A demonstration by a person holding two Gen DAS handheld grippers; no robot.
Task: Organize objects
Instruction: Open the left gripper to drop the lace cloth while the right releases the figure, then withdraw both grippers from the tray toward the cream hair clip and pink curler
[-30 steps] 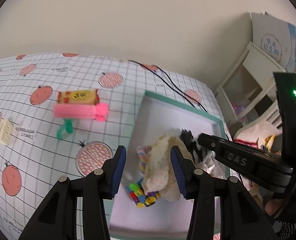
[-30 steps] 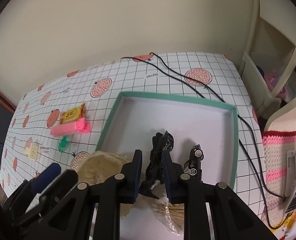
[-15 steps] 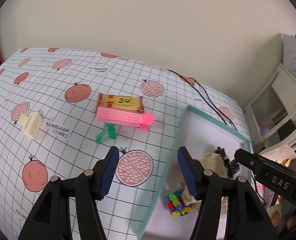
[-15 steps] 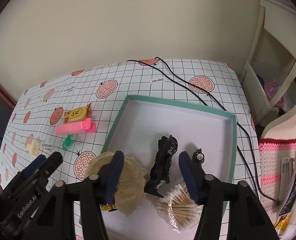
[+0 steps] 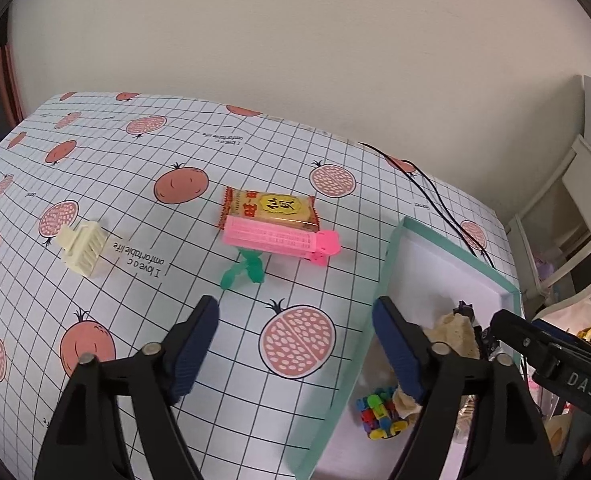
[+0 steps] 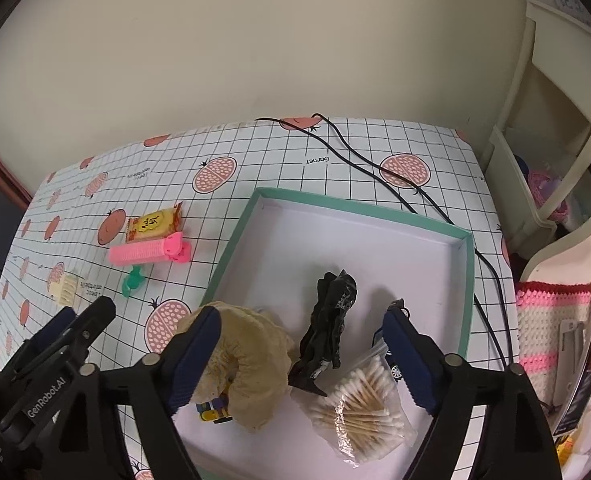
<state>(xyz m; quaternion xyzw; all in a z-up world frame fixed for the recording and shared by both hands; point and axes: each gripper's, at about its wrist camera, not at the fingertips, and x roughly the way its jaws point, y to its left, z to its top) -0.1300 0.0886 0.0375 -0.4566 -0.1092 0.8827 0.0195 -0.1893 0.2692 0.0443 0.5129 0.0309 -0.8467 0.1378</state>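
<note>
A teal-rimmed white tray (image 6: 467, 264) (image 5: 395, 256) holds a beige cloth (image 6: 251, 348) (image 5: 453, 332), a crumpled black item (image 6: 331, 320), a bag of cotton swabs (image 6: 363, 404), a small toy car (image 6: 395, 368) and a colourful block toy (image 5: 379, 416). On the tablecloth to the tray's left lie a pink clip (image 5: 279, 240) (image 6: 147, 252), a yellow snack packet (image 5: 271, 208) (image 6: 153, 224), a green plastic piece (image 5: 245, 270) (image 6: 132, 282) and a cream comb-like piece (image 5: 83, 248) (image 6: 65, 289). My left gripper (image 5: 295, 344) is open above the cloth. My right gripper (image 6: 301, 358) is open above the tray, holding nothing.
Two black cables (image 6: 375, 160) run across the table behind the tray and down its right side. A white shelf unit (image 6: 551, 148) stands to the right, with a pink-and-cream knitted cloth (image 6: 551, 332) below it. A plain wall backs the table.
My right gripper let go of the black item, opened wide and rose. My left gripper opened wider and moved left from over the tray to over the tablecloth.
</note>
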